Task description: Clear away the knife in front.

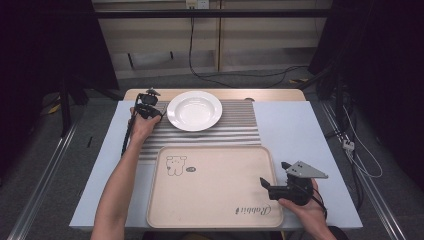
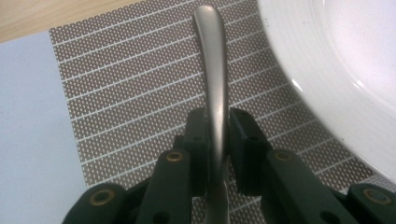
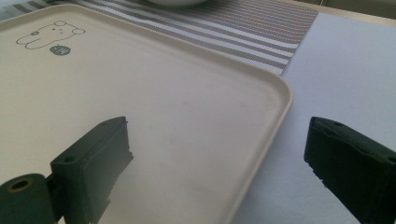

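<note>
A grey metal utensil handle (image 2: 212, 60) lies over the striped placemat (image 2: 130, 93), just left of the white plate (image 2: 336, 70). My left gripper (image 2: 218, 126) is shut on this handle, a pad pressing on each side; the utensil's working end is hidden below the jaws. In the high view the left gripper (image 1: 149, 111) sits at the placemat's far left corner, beside the plate (image 1: 172, 107). My right gripper (image 1: 275, 174) is open at the right edge of the beige tray (image 1: 215, 190). In its own view the right gripper (image 3: 219, 135) straddles the tray's rim (image 3: 275, 121) with nothing between the jaws.
The tray carries a small bear print (image 1: 176, 164) and lies at the near middle of the white table (image 1: 295, 130). The placemat (image 1: 235, 127) lies behind it. Cables run over the floor beyond the table's far edge.
</note>
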The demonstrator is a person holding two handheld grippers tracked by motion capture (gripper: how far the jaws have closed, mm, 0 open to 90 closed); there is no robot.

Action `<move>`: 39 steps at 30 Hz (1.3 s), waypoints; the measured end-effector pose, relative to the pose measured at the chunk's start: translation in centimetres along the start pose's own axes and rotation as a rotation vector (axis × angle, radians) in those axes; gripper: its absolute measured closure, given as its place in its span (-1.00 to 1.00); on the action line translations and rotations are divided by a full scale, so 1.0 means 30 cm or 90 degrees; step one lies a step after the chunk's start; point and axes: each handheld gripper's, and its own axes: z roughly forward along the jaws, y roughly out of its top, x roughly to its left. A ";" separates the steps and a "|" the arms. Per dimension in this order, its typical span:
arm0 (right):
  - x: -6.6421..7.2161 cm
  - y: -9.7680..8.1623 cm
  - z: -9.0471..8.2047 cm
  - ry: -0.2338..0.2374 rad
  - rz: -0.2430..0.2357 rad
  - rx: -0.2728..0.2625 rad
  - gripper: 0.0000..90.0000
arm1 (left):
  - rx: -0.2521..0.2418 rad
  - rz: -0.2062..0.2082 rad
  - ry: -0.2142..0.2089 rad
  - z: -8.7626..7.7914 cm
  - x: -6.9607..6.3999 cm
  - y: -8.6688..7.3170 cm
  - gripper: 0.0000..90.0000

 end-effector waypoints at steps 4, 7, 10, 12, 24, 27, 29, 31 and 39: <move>0.002 -0.001 0.002 0.003 -0.001 0.004 -0.83 | 0.000 -0.017 -0.006 0.000 0.007 -0.001 0.65; 0.003 0.000 0.002 0.005 -0.003 0.004 -0.83 | -0.002 -0.023 -0.003 0.002 0.004 0.000 0.66; 0.002 -0.001 0.003 0.004 -0.001 0.005 -0.83 | -0.008 -0.042 -0.009 0.004 0.008 -0.001 0.67; 0.003 -0.001 0.003 0.004 -0.001 0.006 -0.83 | -0.009 -0.042 -0.012 0.004 0.010 -0.001 0.67; 0.003 -0.001 0.001 0.005 -0.003 0.005 -0.82 | 0.009 -0.021 -0.006 0.003 0.000 0.009 0.78; 0.002 -0.002 0.000 0.005 -0.003 0.005 -0.82 | 0.013 -0.023 0.005 0.004 -0.007 0.014 0.78; 0.002 -0.002 0.002 0.005 -0.002 0.006 -0.82 | 0.017 -0.019 0.005 0.003 -0.007 0.016 0.78; 0.002 -0.002 0.001 0.005 -0.002 0.006 -0.82 | 0.016 -0.022 0.003 0.002 -0.007 0.016 0.78; 0.002 -0.002 0.002 0.002 -0.002 0.007 -0.82 | 0.021 -0.039 0.009 -0.013 0.020 0.005 0.78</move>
